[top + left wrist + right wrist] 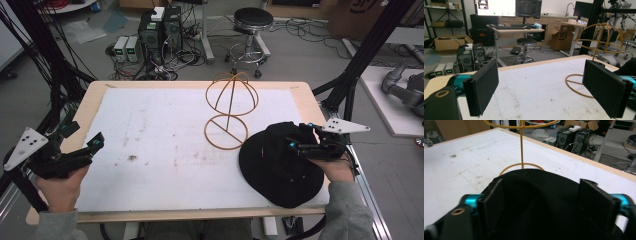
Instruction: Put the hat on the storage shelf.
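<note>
Two grippers: one in each of the person's hands, at opposite sides of the table (pixel 95 92).
Left gripper (pixel 97 142): held over the table's left edge; its jaws stand wide apart with nothing between them, and the left gripper view (pixel 541 87) shows bare white surface in the gap.
Right gripper (pixel 291 143): at the table's right side, down on the crown of the hat. In the right gripper view (pixel 541 202) its jaws stand apart with black hat fabric between them; whether they press on the fabric I cannot tell.
Hat (pixel 272 170): black, wide-brimmed, lying at the near right of the white sheet, its brim reaching the table's front edge.
Hat stand (pixel 229 107): thin yellow wire, a ring base flat on the sheet, an upright stem and a domed cage on top; it stands upright, right of centre, just beside the hat's far-left brim.
White sheet (pixel 165 130): covers most of the wooden tabletop, marked with dark smudges left of centre.
Background: a round stool (pixel 252 20) and computer boxes (pixel 160 30) on the floor beyond the table.
</note>
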Demonstrator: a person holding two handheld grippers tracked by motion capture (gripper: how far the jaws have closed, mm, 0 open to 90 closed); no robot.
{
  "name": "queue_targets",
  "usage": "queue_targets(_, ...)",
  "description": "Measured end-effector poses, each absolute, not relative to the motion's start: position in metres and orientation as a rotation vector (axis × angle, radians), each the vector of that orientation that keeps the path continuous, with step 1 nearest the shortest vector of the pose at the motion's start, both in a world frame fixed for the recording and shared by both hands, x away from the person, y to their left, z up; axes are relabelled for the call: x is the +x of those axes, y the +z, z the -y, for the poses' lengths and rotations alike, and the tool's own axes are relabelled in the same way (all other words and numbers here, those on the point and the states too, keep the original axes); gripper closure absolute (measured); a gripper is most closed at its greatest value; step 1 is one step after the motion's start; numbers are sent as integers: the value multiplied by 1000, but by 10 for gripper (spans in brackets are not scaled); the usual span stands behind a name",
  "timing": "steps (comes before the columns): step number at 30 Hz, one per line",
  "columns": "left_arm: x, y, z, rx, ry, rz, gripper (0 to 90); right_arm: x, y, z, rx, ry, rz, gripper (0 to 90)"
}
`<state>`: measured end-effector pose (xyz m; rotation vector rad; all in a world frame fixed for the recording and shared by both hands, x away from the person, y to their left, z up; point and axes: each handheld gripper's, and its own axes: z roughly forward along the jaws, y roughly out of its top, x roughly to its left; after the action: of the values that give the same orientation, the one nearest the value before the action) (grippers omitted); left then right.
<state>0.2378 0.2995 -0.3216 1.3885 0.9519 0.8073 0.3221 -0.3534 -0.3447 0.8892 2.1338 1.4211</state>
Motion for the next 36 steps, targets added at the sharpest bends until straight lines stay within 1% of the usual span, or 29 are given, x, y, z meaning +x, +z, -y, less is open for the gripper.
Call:
queue_targets(1,238,-322,-300,1388,808,-952,141,322,-345,353,890,1416,-2135,293)
queue_targets(3,238,-322,-300,1388,809,-954,141,320,-344,354,875,1413,-2137,390)
queue_targets(4,238,-322,-300,1389,808,-954,141,318,-344,355,864,1409,-2132,505)
queue_targets(5,238,-322,-299,1389,806,-954,140,318,-344,356,858,1406,-2130,560)
queue_targets(9,238,-322,-299,1389,806,-953,140,315,-345,360,854,1418,-2126,724)
queue_targets(11,238,-322,-299,1391,806,-953,140,315,-345,360,848,1405,-2120,792)
queue_targets(13,238,-322,-299,1389,807,-956,141,314,-345,360,840,1397,-2120,839)
queue_targets(17,237,-322,-300,1381,808,-960,141,314,-344,359,835,1392,-2116,874)
queue_targets(24,238,-322,-302,1375,807,-978,141,313,-338,357,839,1404,-2119,888)
queue_targets(36,238,-322,-301,1377,799,-970,141,306,-297,353,791,1415,-2126,895)
